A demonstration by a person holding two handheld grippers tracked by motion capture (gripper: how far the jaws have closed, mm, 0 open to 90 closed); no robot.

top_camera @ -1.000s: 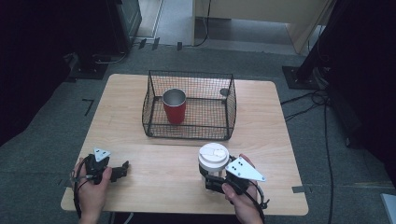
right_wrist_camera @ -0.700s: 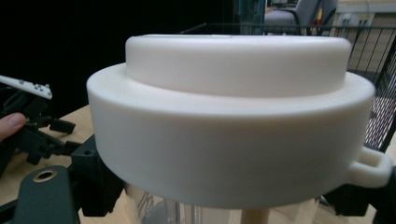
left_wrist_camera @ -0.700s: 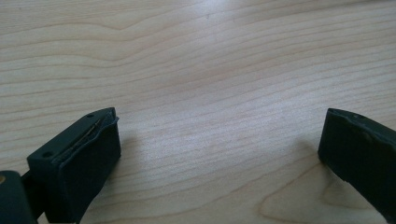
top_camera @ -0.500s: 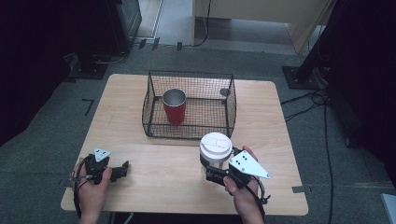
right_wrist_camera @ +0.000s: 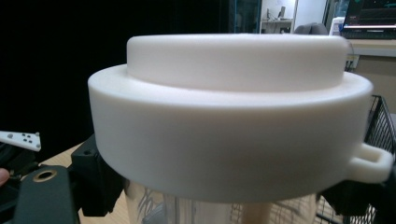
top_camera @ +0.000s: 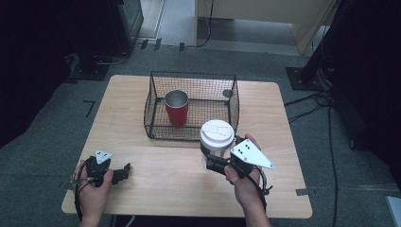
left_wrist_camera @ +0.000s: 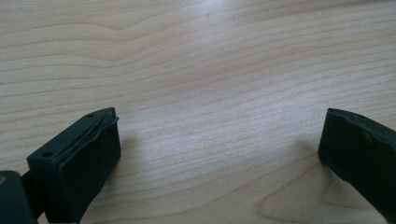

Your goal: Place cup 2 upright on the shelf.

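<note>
Nearest the person, the left gripper (top_camera: 124, 171) rests on the worktop (top_camera: 170, 179) with its fingers (left_wrist_camera: 88, 158) spread wide and nothing between them. The right gripper (top_camera: 211, 160) has its fingers closed on the clear body of the white-lidded cup (top_camera: 216, 135), held just in front of the wire basket (top_camera: 191, 106). Farther off, 1 red cup (top_camera: 176, 107) already stands upright inside the basket. By my judgement, the grasp is done; carrying the lidded cup over the basket's near wall and setting it down beside the red one remains.
</note>
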